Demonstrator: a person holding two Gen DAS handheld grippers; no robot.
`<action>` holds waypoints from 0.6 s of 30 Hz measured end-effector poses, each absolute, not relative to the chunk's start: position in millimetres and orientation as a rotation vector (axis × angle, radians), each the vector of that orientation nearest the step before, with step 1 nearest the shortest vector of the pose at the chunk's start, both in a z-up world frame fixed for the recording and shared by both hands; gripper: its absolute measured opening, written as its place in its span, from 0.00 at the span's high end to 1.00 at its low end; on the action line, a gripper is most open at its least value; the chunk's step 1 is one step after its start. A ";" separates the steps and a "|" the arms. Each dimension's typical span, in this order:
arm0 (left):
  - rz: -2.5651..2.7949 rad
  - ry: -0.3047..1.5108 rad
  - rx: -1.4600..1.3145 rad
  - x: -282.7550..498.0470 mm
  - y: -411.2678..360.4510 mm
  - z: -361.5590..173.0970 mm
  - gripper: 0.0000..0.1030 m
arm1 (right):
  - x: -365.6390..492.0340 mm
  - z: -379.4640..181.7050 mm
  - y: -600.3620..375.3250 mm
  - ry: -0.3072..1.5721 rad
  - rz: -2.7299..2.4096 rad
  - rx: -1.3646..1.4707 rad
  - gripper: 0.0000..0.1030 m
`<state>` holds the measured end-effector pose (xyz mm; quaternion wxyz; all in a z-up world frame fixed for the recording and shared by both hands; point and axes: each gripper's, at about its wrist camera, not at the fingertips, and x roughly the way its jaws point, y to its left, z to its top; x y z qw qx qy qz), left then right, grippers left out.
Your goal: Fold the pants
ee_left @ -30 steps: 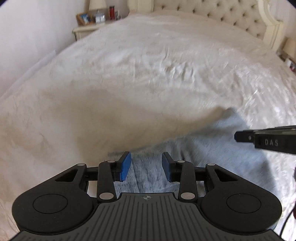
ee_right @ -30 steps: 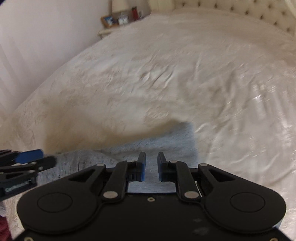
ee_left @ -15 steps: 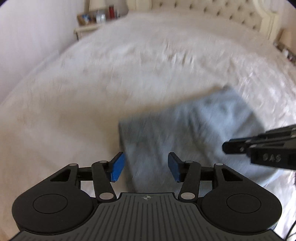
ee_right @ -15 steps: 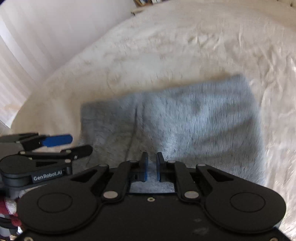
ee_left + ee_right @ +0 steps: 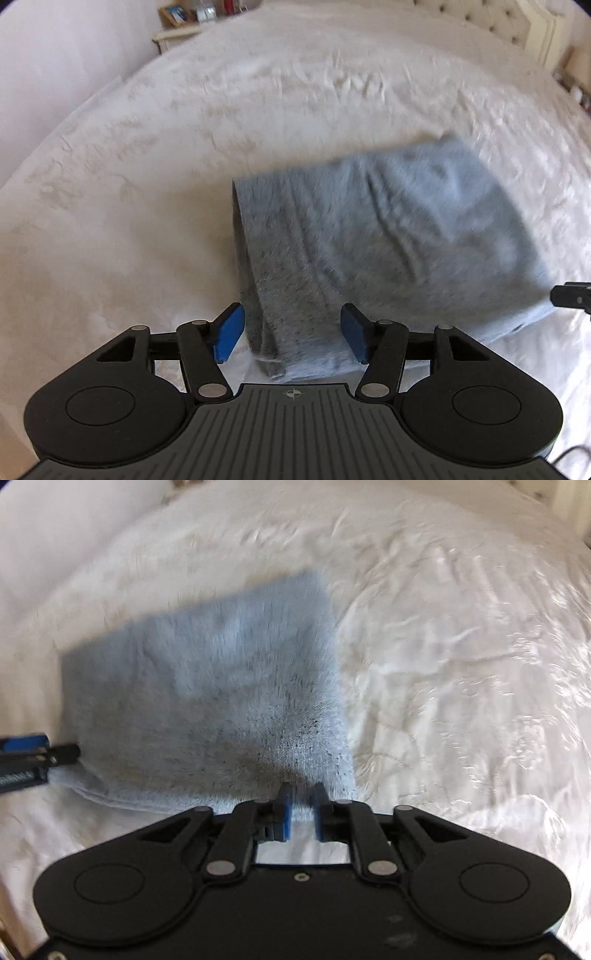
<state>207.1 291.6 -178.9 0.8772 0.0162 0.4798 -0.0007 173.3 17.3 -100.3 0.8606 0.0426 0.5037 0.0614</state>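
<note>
The left hand-held gripper [image 5: 292, 336] now stands wide apart with nothing between its blue pads; a second ago the pads were much closer together over the grey cloth, so it has let go and spread. The right hand-held gripper [image 5: 302, 810] has its pads narrow with a small gap. A bit of the near hem lies between them, but whether they still pinch it cannot be told from this blurred view; half a second ago the gap looked tighter.

Ahead of both grippers spreads the bed [image 5: 155, 192], its pale cover wrinkled and running off to the tufted headboard [image 5: 491, 18] far ahead and to the right. A nightstand [image 5: 184, 26] sits far ahead to the left.

The pants [image 5: 388, 236] lie on the bed as a compact grey-blue rectangle, directly ahead of the left gripper and reaching to its right. Their near left corner sits between the open pads without being held. A second ago only a low strip of cloth showed, close in front of the pads; now the whole block is laid out flat.

Judging by this, the last fold has been set down and the release is under way. What seems left is freeing the right side and perhaps smoothing the few creases [image 5: 391, 206] across the top.
</note>
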 end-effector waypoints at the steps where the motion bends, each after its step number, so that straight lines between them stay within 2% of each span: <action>1: 0.006 0.991 0.014 205.3 290.4 -171.7 0.46 | 168.8 -89.9 16.2 1.028 0.133 0.104 0.72; 7: 0.078 0.968 -0.045 193.3 272.3 -133.6 0.45 | 149.5 -42.0 15.5 0.930 0.181 0.132 0.49; 9: 0.115 0.971 -0.044 185.5 266.2 -124.2 0.45 | 144.4 -32.3 14.3 0.913 0.197 0.131 0.41; 11: 0.145 0.963 -0.034 174.8 259.4 -114.0 0.45 | 146.5 -23.1 17.4 0.908 0.200 0.138 0.37; 14: 0.201 0.938 -0.015 158.8 249.3 -97.4 0.45 | 132.9 -9.9 11.7 0.894 0.215 0.170 0.22; 18: 0.248 0.925 0.000 138.0 235.1 -78.5 0.44 | 116.8 4.7 4.3 0.872 0.241 0.194 0.10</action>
